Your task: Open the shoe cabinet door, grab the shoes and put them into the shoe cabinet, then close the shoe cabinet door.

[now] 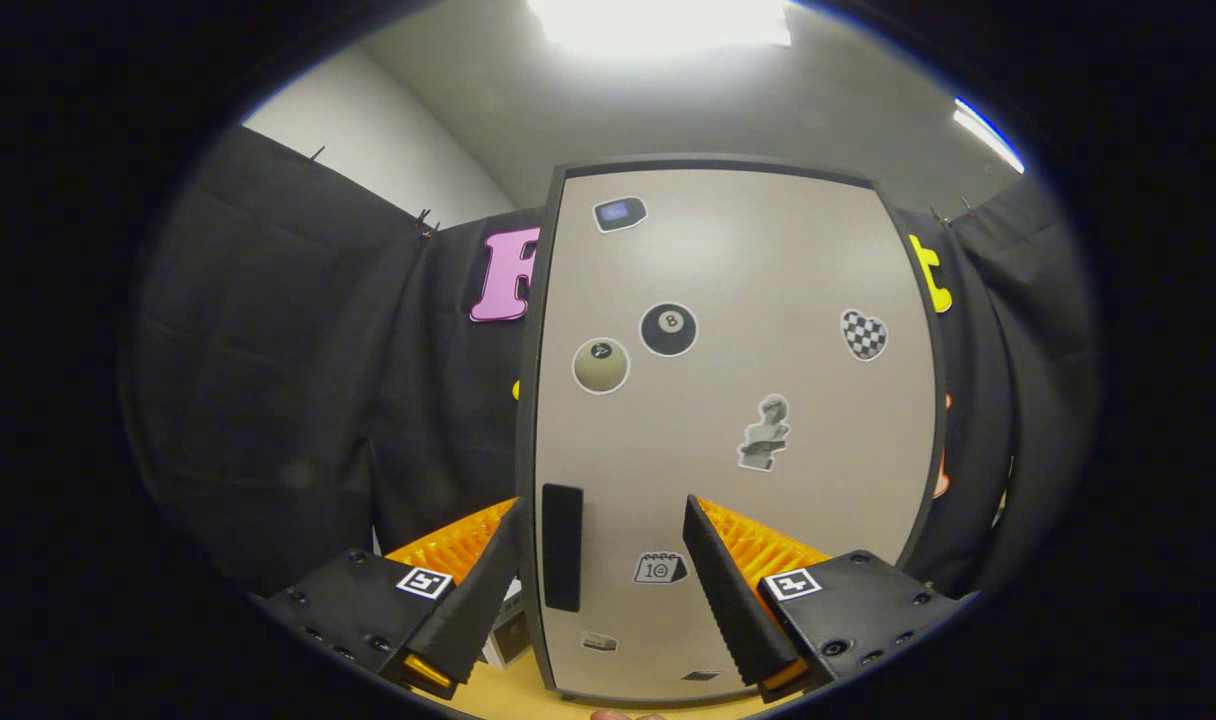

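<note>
Gripper view looks straight at the shoe cabinet door [728, 400], a pale panel in a dark frame, dotted with stickers and shut flat, standing on the worktop [508, 695]. Its dark vertical handle [562, 547] sits low near the left edge of the door, between the two fingers and closer to the left one. The hand-held gripper [598, 580] is spread wide and holds nothing; whether either finger touches the panel cannot be told.

The likely risk is a missed grasp: with the handle off-centre toward the left finger, closing now could catch the door frame or slide off the slim handle. Pulling off-axis might drag the whole cabinet across the worktop rather than swing the door. The black booth wall [298, 400] hangs behind.
</note>
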Tool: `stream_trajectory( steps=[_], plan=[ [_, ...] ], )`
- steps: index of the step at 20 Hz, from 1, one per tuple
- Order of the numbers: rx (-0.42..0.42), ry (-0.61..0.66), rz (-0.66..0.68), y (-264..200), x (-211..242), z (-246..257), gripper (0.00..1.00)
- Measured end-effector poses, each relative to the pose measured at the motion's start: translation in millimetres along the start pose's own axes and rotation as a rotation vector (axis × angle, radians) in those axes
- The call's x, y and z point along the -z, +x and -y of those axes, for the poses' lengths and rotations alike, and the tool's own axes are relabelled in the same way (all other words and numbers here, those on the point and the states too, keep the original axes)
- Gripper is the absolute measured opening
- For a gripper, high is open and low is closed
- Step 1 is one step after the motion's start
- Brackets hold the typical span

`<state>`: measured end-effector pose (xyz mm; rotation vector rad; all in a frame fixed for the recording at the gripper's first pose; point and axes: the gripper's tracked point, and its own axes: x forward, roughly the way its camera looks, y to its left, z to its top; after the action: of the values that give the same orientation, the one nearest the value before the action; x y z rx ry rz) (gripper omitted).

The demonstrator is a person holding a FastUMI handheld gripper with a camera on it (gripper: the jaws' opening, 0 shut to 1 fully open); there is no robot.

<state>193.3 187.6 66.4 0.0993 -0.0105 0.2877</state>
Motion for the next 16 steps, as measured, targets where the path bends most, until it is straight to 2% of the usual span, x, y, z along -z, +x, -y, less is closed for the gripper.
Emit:
stream_trajectory(
  steps=[4, 10, 14, 16],
  plan=[
    [0.010, 0.010, -0.023, 31, 17, -5, 0.97],
    [0.018, 0.014, -0.150, 65, 65, -12, 0.97],
    [0.015, -0.058, -0.109, 67, 66, -23, 0.97],
    [0.024, -0.044, -0.155, 68, 80, -23, 0.81]
  ],
)
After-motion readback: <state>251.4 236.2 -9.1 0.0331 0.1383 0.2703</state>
